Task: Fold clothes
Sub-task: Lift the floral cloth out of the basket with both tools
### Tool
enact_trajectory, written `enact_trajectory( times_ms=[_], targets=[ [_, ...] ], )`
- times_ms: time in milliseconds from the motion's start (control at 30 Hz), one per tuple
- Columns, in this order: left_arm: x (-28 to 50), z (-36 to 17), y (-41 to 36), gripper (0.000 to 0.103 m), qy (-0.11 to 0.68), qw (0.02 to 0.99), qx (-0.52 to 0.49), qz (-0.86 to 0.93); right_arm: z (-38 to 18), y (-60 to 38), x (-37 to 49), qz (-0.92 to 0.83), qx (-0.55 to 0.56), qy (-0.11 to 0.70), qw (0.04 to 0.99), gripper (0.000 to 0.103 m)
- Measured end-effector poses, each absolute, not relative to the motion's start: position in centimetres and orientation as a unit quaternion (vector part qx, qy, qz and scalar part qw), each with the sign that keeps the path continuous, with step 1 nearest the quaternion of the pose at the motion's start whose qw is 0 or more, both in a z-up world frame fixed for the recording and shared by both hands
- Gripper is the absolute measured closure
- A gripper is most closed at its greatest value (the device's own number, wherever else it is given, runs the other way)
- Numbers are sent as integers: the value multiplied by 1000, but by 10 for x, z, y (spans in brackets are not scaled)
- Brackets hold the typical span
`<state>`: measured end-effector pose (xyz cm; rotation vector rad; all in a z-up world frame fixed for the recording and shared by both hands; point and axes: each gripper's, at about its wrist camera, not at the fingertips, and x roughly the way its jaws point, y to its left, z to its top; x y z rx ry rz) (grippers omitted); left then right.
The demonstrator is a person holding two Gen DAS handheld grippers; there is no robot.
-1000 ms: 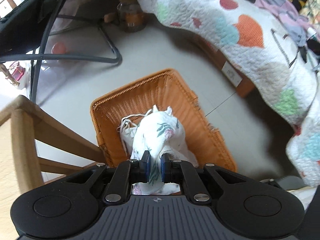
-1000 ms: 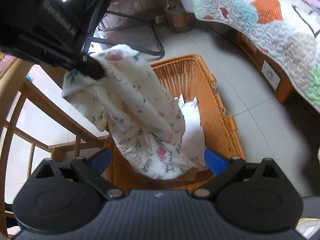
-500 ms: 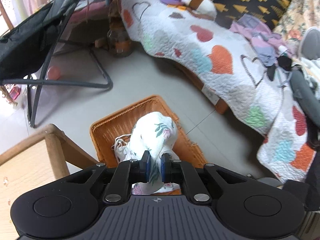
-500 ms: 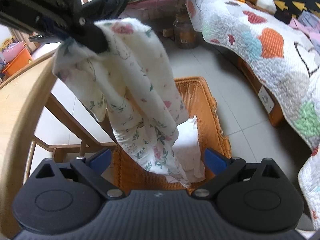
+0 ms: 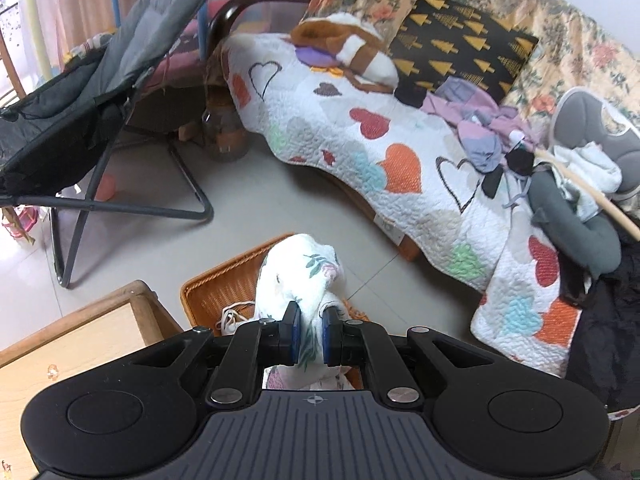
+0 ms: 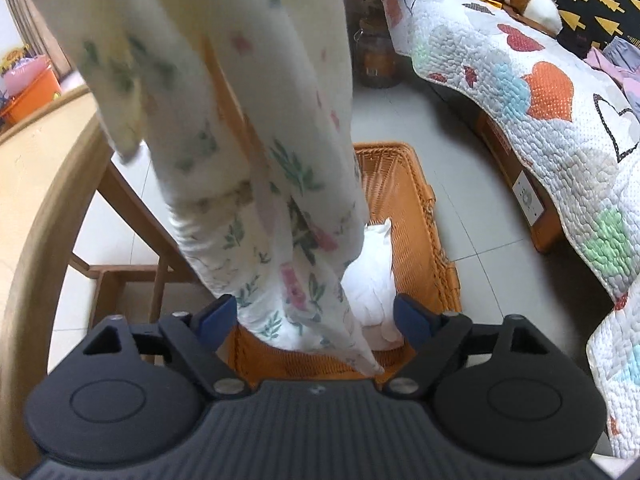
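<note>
My left gripper (image 5: pixel 310 340) is shut on a white floral garment (image 5: pixel 298 276) and holds it up above the orange wicker basket (image 5: pixel 224 286). In the right wrist view the same garment (image 6: pixel 256 184) hangs down in long folds, its lower end dangling between the wide-open fingers of my right gripper (image 6: pixel 316 316), which grip nothing. A white garment (image 6: pixel 374 276) lies in the basket (image 6: pixel 424 240) below.
A round wooden table (image 6: pixel 36 200) is at the left, also visible in the left wrist view (image 5: pixel 80 344). A bed with a heart-patterned quilt (image 5: pixel 384 148) fills the right. A grey folding chair (image 5: pixel 92 96) stands at the far left. A jar (image 5: pixel 224 136) sits on the tiled floor.
My left gripper has lifted the floral garment higher, out of the basket. The garment now hangs closer to my right gripper, with its lower end between the open fingers.
</note>
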<state>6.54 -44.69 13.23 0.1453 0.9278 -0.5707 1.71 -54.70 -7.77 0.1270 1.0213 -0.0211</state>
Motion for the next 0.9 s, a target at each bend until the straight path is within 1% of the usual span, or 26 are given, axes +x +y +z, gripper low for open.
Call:
enact_trajectory(
  times_ms=[67, 167, 233, 267, 300, 333, 400, 433, 533, 700, 900],
  targets=[
    [61, 139, -442, 92, 436, 854, 66, -276, -79, -546, 16, -10, 57, 490, 870, 25],
    [55, 149, -434, 92, 431, 855, 61, -281, -79, -544, 16, -7, 60, 492, 868, 38],
    [52, 154, -429, 92, 427, 856, 57, -285, -79, -542, 17, -2, 60, 497, 866, 58],
    [50, 157, -426, 92, 426, 857, 55, -285, -79, -541, 18, 1, 59, 500, 864, 63],
    [49, 159, -424, 92, 425, 857, 53, -286, -79, -540, 18, 3, 57, 503, 863, 70],
    [48, 161, -421, 92, 424, 858, 51, -287, -78, -538, 18, 5, 54, 504, 862, 80],
    [46, 164, -416, 92, 422, 859, 50, -287, -76, -534, 17, 9, 44, 505, 862, 93],
    [45, 165, -414, 92, 421, 859, 50, -286, -74, -532, 17, 10, 39, 505, 862, 96],
    [42, 167, -406, 92, 420, 861, 46, -284, -66, -528, 16, 20, 24, 507, 861, 99],
    [38, 170, -392, 92, 419, 863, 46, -278, -45, -520, 16, 26, -5, 510, 860, 99],
    [31, 172, -366, 92, 422, 865, 42, -269, -7, -507, 11, 36, -28, 500, 865, 100]
  ],
)
